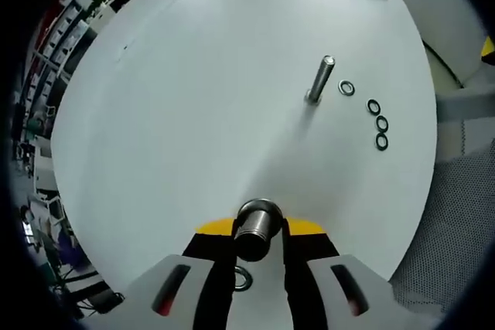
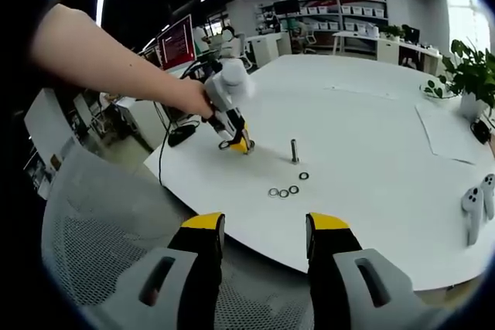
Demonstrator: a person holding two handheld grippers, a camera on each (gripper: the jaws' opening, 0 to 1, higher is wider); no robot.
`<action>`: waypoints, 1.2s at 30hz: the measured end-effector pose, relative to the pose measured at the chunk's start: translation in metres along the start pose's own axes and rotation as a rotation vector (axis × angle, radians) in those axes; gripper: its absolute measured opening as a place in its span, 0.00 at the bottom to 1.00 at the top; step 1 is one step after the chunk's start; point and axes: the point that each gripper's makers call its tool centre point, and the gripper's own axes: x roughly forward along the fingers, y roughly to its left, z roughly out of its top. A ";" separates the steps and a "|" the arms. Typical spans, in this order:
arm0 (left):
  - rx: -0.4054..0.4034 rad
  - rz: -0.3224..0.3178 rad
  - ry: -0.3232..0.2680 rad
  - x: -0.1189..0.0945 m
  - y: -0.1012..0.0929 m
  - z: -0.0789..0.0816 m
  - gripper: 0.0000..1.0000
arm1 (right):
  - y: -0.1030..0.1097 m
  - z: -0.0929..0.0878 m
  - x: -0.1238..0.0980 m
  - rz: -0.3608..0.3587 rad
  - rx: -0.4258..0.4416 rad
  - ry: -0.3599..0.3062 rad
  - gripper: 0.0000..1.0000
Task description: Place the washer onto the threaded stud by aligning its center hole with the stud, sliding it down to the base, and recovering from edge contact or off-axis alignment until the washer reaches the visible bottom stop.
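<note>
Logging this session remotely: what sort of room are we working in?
Probably an open office or lab. A large round white table holds the threaded stud and washers; shelving with storage bins lines the far wall, beside desks and a potted plant.

Bright, even ceiling strip light washes my white table (image 2: 371, 137) (shadows stay faint and soft). Fisheye bending curves both views' edges; the bolt nearest my left tongs (image 1: 259, 256) blurs.
</note>
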 end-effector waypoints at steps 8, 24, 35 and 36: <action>-0.052 0.005 -0.049 -0.010 0.001 0.001 0.23 | 0.002 -0.001 0.001 0.013 -0.006 0.008 0.45; -0.270 0.013 -0.033 -0.021 0.015 -0.056 0.29 | 0.006 0.001 0.001 0.032 -0.011 0.001 0.45; -0.352 0.027 -0.022 -0.008 0.024 -0.067 0.30 | 0.006 0.000 0.001 0.035 -0.015 0.003 0.43; -0.388 0.002 -0.030 -0.004 0.021 -0.067 0.30 | 0.006 0.000 0.001 0.037 -0.016 0.004 0.43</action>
